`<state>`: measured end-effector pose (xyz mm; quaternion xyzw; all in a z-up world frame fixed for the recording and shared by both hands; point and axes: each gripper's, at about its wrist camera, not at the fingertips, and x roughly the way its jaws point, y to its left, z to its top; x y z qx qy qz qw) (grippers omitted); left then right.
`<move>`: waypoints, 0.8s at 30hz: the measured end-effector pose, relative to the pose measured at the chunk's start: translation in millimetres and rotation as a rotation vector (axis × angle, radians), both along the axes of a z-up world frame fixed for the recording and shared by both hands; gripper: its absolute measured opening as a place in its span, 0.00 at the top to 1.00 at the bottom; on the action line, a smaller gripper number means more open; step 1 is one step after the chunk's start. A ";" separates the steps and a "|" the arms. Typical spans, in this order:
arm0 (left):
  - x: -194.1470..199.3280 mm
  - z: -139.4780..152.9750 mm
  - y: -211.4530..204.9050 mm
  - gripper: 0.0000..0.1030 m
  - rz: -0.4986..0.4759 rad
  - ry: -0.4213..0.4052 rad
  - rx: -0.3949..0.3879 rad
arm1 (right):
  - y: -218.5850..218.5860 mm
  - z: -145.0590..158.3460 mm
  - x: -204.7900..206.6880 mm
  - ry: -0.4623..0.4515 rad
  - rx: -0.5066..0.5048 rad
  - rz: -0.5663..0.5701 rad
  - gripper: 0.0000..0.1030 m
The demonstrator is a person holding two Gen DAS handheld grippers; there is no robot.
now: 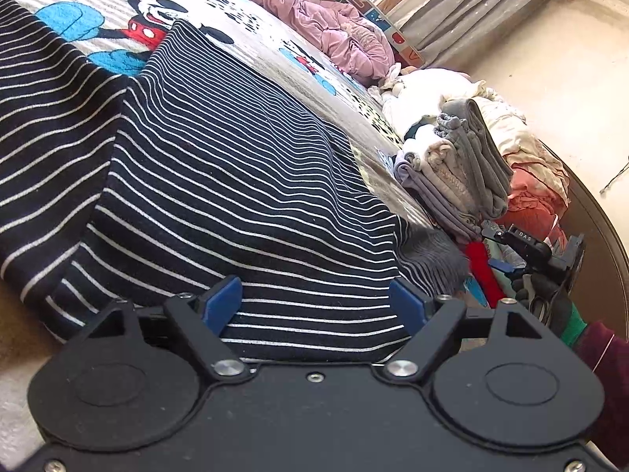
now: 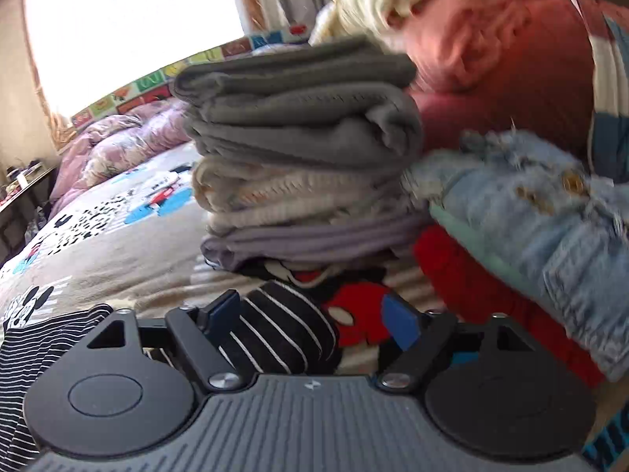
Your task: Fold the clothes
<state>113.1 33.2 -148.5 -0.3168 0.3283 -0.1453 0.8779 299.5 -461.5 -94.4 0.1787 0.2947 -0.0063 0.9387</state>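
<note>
Both hand-held grippers stand with jaws apart and pinch nothing. One left gripper hovers over the single navy striped garment, which lies spread on the cartoon-print bedspread with its long axis running away up the bed. One right gripper has a bunched striped end loose between its blue pads, resting against the left one, so it is nearer that end. Just beyond stands one stack of folded clothes, about four pieces.
</note>
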 end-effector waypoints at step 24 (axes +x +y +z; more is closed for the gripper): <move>1.2 0.3 0.4 0.19 -0.006 0.001 -0.002 | -3.7 -43.9 -3.5 0.009 0.160 -0.072 0.80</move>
